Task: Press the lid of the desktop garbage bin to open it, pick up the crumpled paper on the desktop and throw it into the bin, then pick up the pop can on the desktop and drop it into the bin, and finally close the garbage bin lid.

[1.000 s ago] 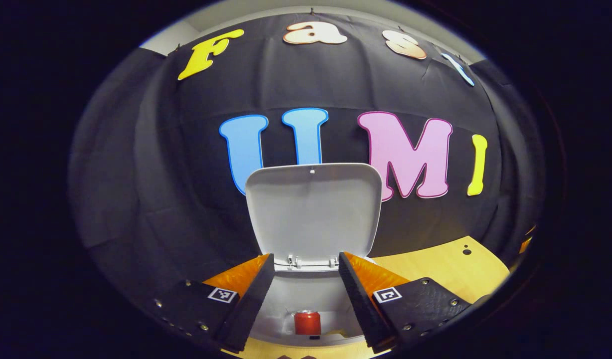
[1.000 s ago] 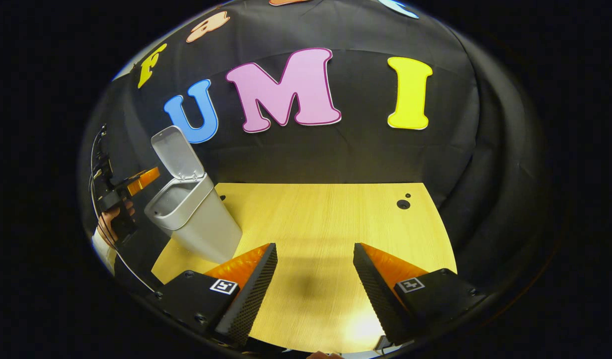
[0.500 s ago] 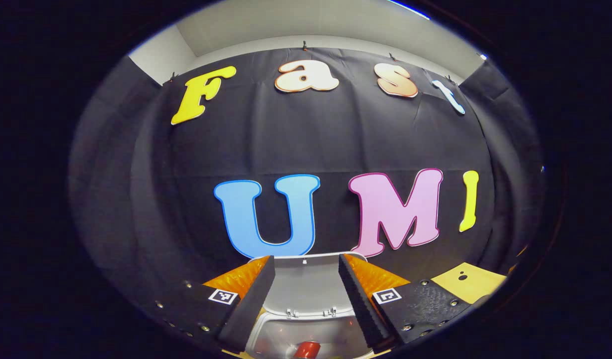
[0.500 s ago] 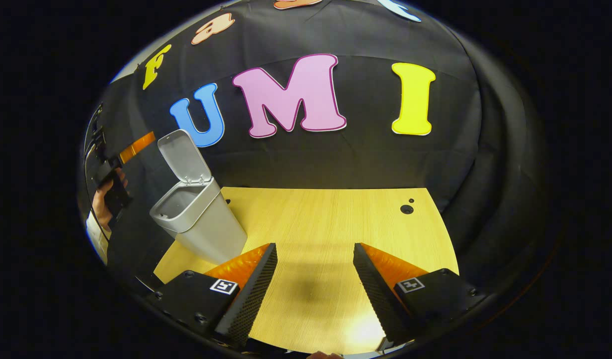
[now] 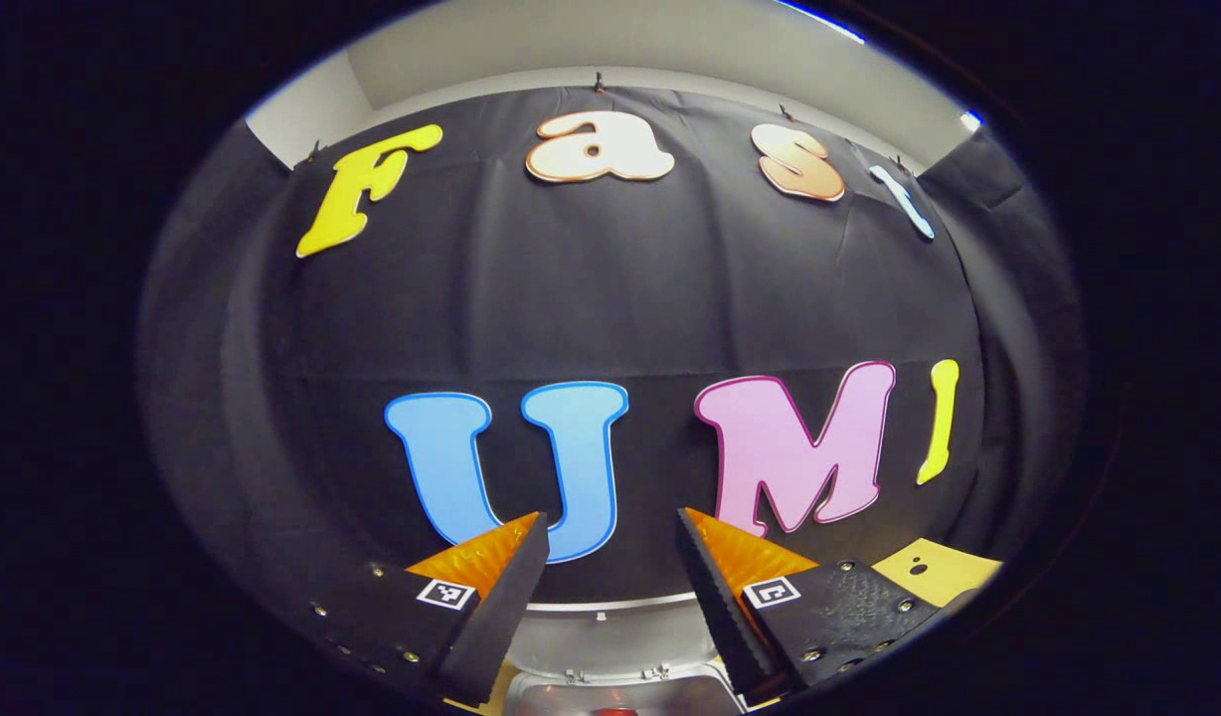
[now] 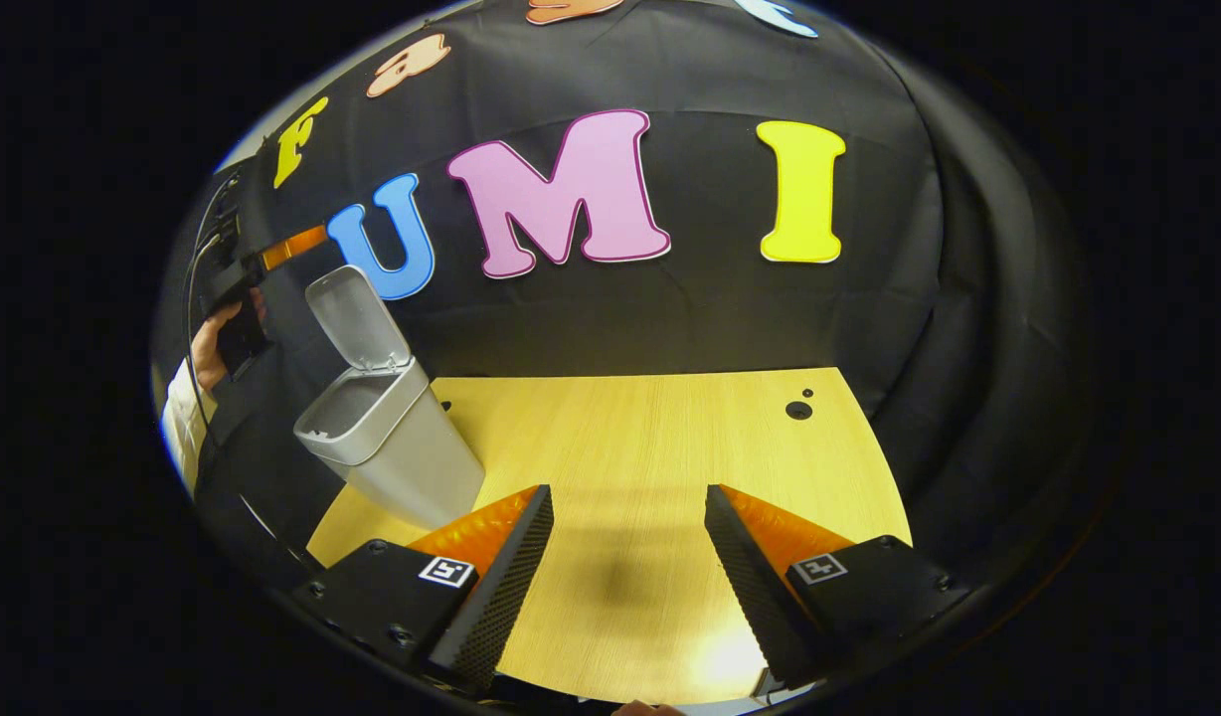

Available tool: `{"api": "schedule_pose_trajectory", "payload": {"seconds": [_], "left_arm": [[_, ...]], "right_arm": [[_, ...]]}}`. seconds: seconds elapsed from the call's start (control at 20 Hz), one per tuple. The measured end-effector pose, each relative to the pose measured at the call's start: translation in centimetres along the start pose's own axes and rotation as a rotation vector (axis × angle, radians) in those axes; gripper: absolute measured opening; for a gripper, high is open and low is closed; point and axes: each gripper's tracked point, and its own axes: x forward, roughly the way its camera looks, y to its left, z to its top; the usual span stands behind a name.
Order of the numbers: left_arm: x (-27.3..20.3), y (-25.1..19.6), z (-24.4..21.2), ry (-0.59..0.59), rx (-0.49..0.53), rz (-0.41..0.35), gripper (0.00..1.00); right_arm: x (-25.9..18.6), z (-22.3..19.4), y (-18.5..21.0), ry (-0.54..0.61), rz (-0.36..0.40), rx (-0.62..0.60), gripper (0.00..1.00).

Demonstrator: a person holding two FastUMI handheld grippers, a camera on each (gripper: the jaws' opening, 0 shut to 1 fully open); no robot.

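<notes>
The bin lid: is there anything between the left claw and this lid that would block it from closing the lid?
Nothing visible stands in the way. In the right gripper view the left claw is raised just above and behind the top edge of the open bin lid, with only free air between them. The bin stands open on the table.
</notes>
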Motion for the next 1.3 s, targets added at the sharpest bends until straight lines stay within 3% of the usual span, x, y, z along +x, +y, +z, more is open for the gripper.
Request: {"api": "schedule_pose_trajectory", "payload": {"seconds": [0.15, 0.4, 0.8, 1.1, 1.3], "left_arm": [[1.3, -0.3, -4.2, 0.132, -0.04, -0.013, 0.83], [0.9, -0.4, -4.7, 0.176, -0.033, -0.021, 0.83], [-4.0, -0.9, -6.4, 0.268, -0.076, -0.049, 0.84], [-7.7, -0.4, -14.5, 0.41, -0.187, -0.027, 0.84], [-9.3, -0.7, -19.9, 0.492, -0.114, -0.021, 0.84]], "right_arm": [[-0.1, 0.0, -0.6, -0.003, -0.006, 0.005, 0.99], [-0.3, -0.7, -1.1, 0.012, -0.017, 0.015, 0.99], [0.8, -0.8, 0.0, 0.028, 0.006, -0.002, 0.99], [1.4, -1.2, 1.0, 0.053, 0.028, -0.027, 0.99], [1.8, -1.2, 1.4, 0.061, 0.029, -0.028, 0.99]]}}
